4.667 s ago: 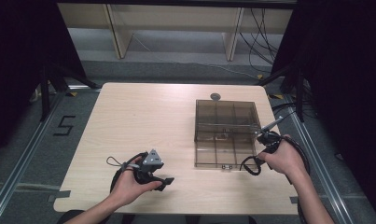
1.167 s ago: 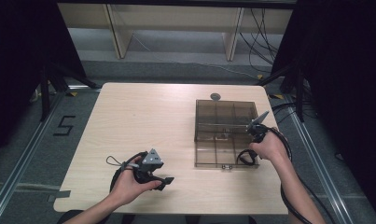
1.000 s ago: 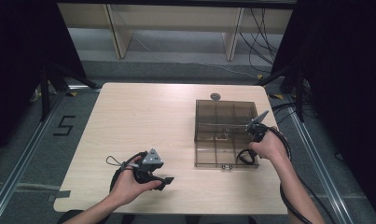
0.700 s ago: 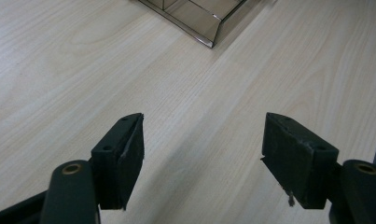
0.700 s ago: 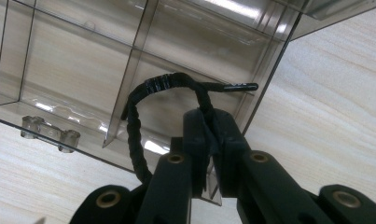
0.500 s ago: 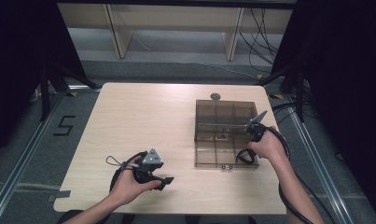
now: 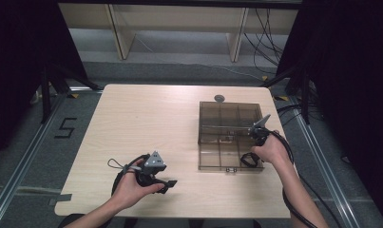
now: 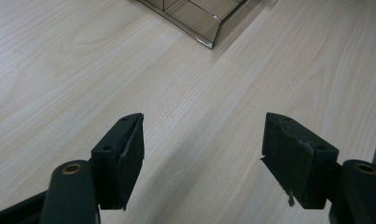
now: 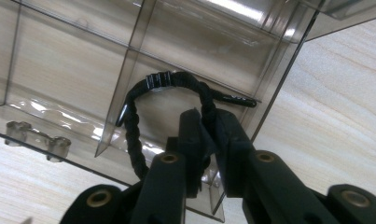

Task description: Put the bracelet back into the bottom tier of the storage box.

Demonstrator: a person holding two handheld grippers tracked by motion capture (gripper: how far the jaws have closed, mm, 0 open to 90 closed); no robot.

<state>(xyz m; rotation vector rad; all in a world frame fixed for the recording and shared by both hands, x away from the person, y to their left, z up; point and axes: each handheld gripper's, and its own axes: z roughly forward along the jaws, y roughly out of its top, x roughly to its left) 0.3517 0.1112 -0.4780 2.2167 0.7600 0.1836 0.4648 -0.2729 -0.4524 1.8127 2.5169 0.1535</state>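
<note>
Right gripper (image 9: 209, 140) with jaws just opening, a black hair tie (image 9: 169, 93) between them in the near right compartment of the box (image 7: 229, 130) (light, limp, best pinched mid-loop); left gripper (image 8: 202, 161) agape over table (image 7: 146, 118)

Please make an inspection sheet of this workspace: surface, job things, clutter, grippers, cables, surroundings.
Surface: light wooden table, flat.
Job things: clear compartment box at the table's right; black braided cord loop in its near right compartment.
Clutter: small round grey thing behind the box.
Grippers: left gripper open over bare wood; right gripper, jaws just opening, cord between them.
Cables: black leads trail from the grippers.
Surroundings: dark curtains, shelving behind.
</note>
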